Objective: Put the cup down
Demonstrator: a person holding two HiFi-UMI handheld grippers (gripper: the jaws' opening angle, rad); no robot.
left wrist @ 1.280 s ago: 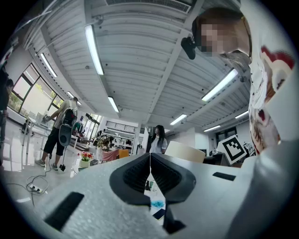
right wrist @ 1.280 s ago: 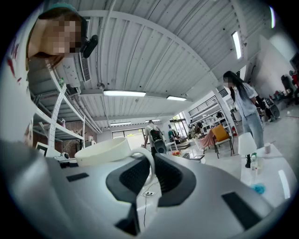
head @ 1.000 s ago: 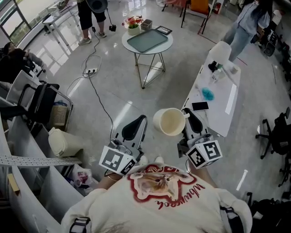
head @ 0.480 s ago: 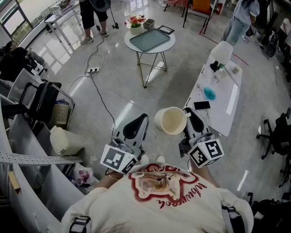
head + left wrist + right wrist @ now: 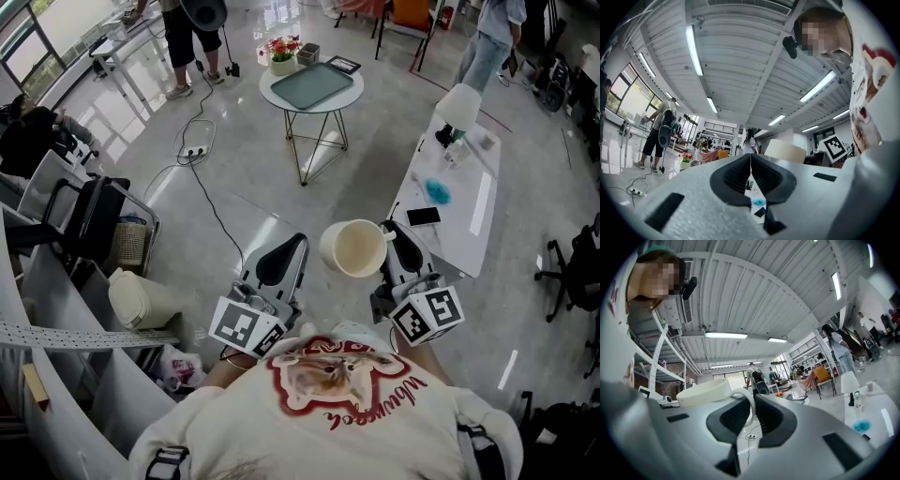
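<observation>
The right gripper (image 5: 390, 236) pinches the cup (image 5: 355, 248) by its handle. The cup juts out to the left, mouth up, in mid-air over the floor. The left gripper (image 5: 287, 247) is closed and empty. The white table (image 5: 459, 239) lies just right of the cup-holding gripper.

Cup (image 5: 356, 248) matt, smooth; floor (image 5: 246, 178) glossy, polished; round table (image 5: 323, 107) w/ metal legs.

There were one cup (image 5: 354, 248), one left gripper (image 5: 286, 251), one right gripper (image 5: 394, 236), one round counter (image 5: 309, 108) and one long counter (image 5: 447, 242).
</observation>
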